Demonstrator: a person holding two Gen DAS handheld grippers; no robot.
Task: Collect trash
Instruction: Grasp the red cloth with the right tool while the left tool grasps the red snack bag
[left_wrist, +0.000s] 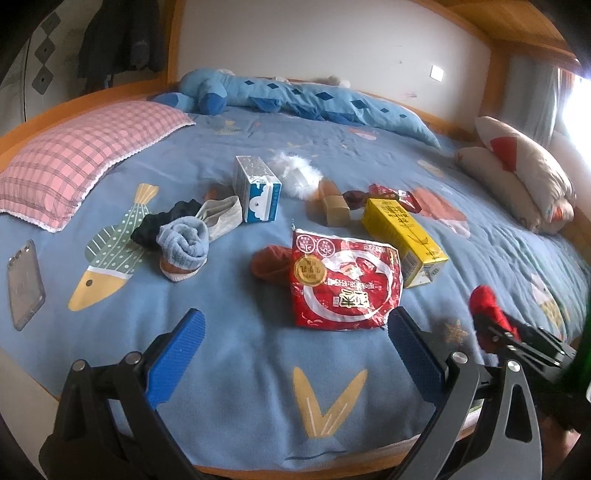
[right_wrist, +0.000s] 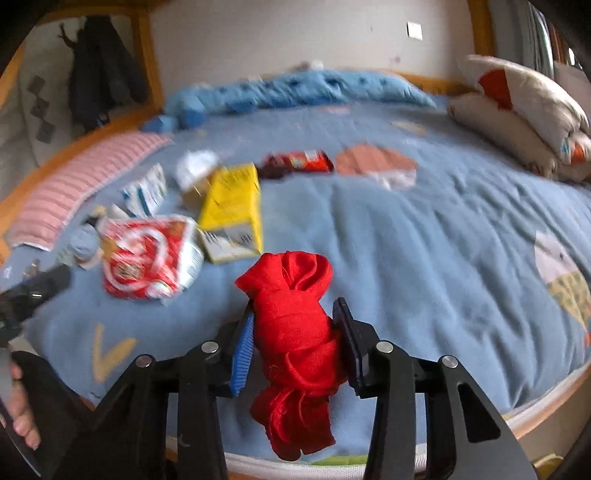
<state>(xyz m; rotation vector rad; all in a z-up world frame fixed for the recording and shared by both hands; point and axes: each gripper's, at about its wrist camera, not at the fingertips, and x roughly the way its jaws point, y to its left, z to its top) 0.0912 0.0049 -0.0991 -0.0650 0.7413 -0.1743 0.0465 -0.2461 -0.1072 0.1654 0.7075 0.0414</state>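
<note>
A crumpled red cloth (right_wrist: 295, 332), soft and knotted into a lumpy roll, is sitting pinched between the ribbed blue pads of the right gripper (right_wrist: 293, 325), its frayed tail hanging below the fingers over the near edge of the bed. From the left wrist view the same bundle is showing at about 4 o'clock, blurred.

The left gripper (left_wrist: 295, 347) is hovering with its blue fingers spread wide and holding nothing. Just past its fingertips, at 12 o'clock, a glossy, wrinkled red snack bag (left_wrist: 343, 280) is lying flat on the fleecy blue blanket (left_wrist: 240, 369). A yellow carton (left_wrist: 402, 240), boxy and lying on its side, is touching the bag at 1 o'clock. Farther out at 11 o'clock a blue-and-white carton (left_wrist: 256, 190) is standing upright, with rolled socks (left_wrist: 183, 247) beside it and a fluffy white tissue (left_wrist: 297, 173) behind. A pink checked pillow (left_wrist: 77, 158) is lying at 10 o'clock.
</note>
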